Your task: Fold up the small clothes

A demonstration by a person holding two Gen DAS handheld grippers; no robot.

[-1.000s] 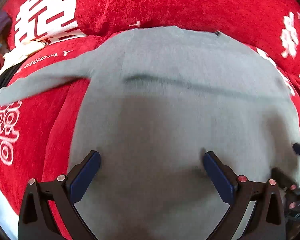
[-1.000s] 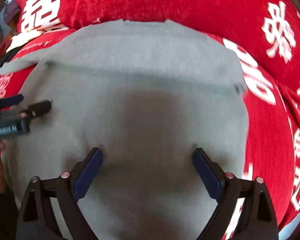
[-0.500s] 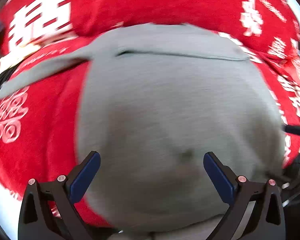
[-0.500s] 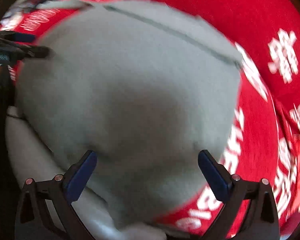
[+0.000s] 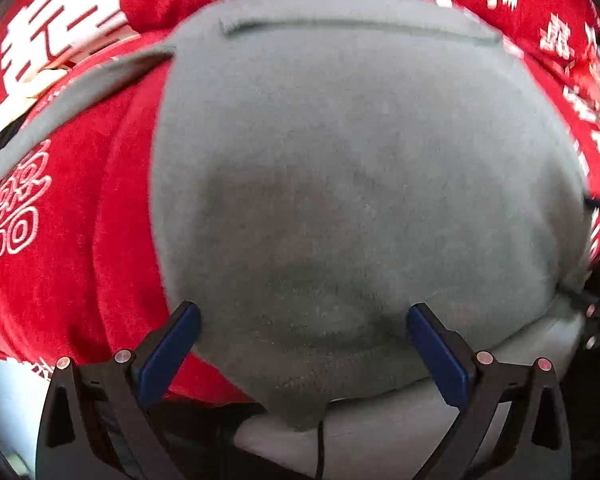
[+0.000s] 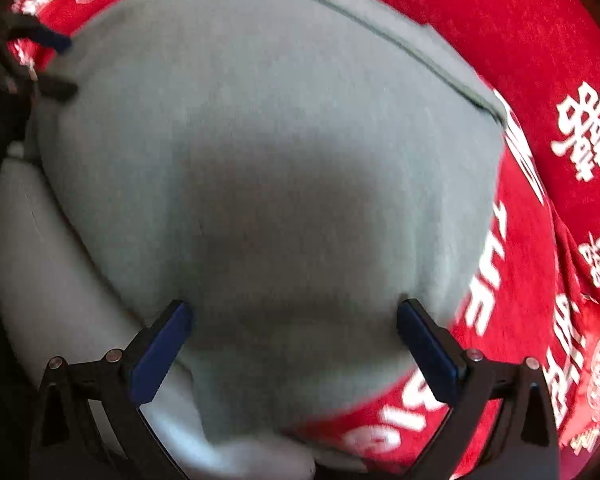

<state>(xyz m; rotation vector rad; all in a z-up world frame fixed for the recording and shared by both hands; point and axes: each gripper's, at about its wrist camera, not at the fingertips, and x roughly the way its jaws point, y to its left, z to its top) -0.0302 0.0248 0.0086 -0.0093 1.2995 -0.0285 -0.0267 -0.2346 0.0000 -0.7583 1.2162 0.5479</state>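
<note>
1. The left tool [image 5: 300, 344] is hanging with its fingers spread wide and pinching nothing; its blue pads [image 5: 168, 354] are standing clear above the near hem of the grey garment [image 5: 340, 168].
2. Compared with a second ago, both views are now looking from farther back: the hem and the pale edge [image 5: 380, 424] below it, hidden earlier, are showing. Judgement: both tools are pulling back after smoothing the body.
3. The garment is lying flat on the red printed blanket [image 5: 72, 240], its folded band [image 5: 340, 26] at the far end. One sleeve [image 5: 72, 96] is lying stretched out to the left, unfolded.
4. The right tool [image 6: 296, 340] is likewise spread and empty, over the garment's near right part [image 6: 280, 160]. The other tool's tips are showing at the far left of this view.
5. Judgement: the body is laid out; the left sleeve is awaiting folding inward, and neither tool is yet placed for it.
</note>
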